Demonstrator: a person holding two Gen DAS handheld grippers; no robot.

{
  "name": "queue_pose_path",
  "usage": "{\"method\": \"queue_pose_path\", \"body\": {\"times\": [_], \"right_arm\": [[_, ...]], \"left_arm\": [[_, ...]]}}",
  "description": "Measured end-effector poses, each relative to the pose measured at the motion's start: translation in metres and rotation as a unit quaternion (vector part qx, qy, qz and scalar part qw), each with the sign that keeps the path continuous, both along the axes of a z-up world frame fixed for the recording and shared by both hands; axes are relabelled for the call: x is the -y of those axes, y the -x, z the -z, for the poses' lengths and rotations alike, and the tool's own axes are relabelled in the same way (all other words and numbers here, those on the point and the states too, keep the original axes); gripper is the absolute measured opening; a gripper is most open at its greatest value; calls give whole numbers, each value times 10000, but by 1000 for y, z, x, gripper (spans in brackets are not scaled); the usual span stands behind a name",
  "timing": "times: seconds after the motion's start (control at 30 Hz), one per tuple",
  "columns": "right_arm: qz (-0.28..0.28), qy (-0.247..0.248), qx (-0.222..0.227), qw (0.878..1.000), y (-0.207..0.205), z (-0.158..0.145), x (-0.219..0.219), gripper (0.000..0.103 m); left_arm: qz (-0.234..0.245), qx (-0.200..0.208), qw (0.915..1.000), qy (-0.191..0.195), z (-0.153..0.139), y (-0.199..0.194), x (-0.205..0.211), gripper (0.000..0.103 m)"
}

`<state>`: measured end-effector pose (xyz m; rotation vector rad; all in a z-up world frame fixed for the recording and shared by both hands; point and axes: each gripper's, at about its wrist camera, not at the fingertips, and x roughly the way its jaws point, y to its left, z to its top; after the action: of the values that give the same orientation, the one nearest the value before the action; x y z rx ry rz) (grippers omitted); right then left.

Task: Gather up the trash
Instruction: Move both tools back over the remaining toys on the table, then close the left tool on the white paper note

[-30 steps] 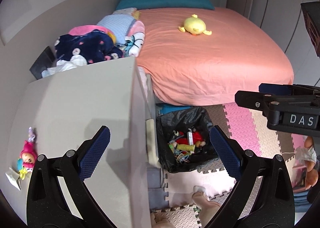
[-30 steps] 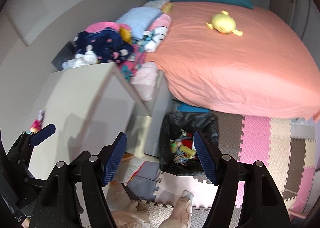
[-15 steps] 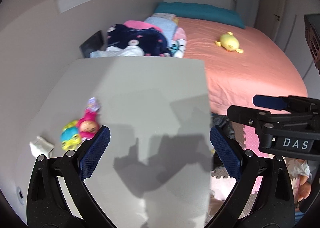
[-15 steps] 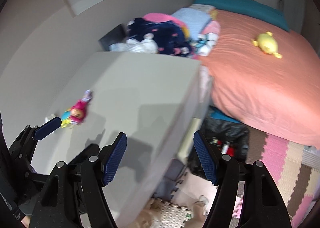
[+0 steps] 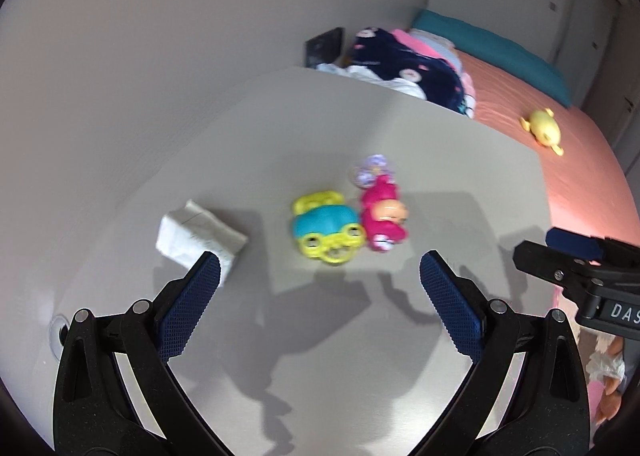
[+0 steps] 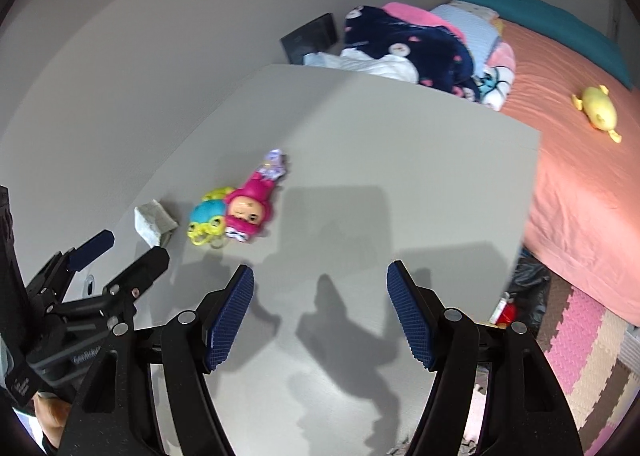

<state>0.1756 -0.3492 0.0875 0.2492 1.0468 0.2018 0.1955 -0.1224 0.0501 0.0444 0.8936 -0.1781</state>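
Observation:
A crumpled white tissue (image 5: pixel 198 237) lies on the grey table top (image 5: pixel 360 336), left of a blue-and-yellow toy (image 5: pixel 326 230), a pink doll (image 5: pixel 384 218) and a small purple wrapper (image 5: pixel 372 170). My left gripper (image 5: pixel 320 272) is open and empty, hovering just short of the toys, its left finger close to the tissue. My right gripper (image 6: pixel 320 288) is open and empty over the table's middle. In the right wrist view the tissue (image 6: pixel 154 222), the toys (image 6: pixel 232 216) and the left gripper (image 6: pixel 120 256) sit to the left.
A black-lined bin (image 6: pixel 524 292) with trash stands on the floor past the table's right edge. A bed with a salmon sheet (image 6: pixel 580 160), a yellow plush (image 6: pixel 598 110) and a pile of clothes (image 6: pixel 404 44) lie behind. Foam mats (image 6: pixel 580 336) cover the floor.
Both grippers have swung left from above the bin and come over the table; the tissue and toys now sit centred ahead of the left gripper. Both stay open.

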Motion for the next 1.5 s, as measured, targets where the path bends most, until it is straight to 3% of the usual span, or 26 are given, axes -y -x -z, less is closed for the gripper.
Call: {"method": "queue_pose_path", "body": {"times": [0.4, 0.77, 0.97, 1.07, 1.2, 1.3, 1.43, 1.5], "right_arm": [[-67, -189, -251, 9995, -33, 16, -39, 70], [-209, 153, -287, 9993, -49, 28, -65, 70], [-188, 289, -325, 9989, -57, 32, -78, 70], [-46, 275, -372, 9989, -65, 36, -81, 67], [48, 250, -398, 9989, -72, 39, -85, 65], [77, 206, -468, 9987, -75, 44, -87, 62], [49, 227, -508, 9984, -76, 49, -92, 55], [34, 289, -517, 9982, -76, 50, -95, 45]], "left_arm": [[-1208, -434, 9910, 372, 29, -45, -67, 97], [-1733, -832, 9797, 572, 60, -72, -81, 94], [-1639, -751, 9830, 354, 67, -80, -76, 76], [-1305, -653, 9883, 448, 64, -81, -76, 55], [-948, -472, 9935, 416, 65, -80, -76, 50], [-769, -365, 9949, 543, 63, -79, -76, 35], [-497, -201, 9973, 506, 59, -76, -69, 35], [-439, -147, 9976, 519, 58, -78, -65, 35]]}}
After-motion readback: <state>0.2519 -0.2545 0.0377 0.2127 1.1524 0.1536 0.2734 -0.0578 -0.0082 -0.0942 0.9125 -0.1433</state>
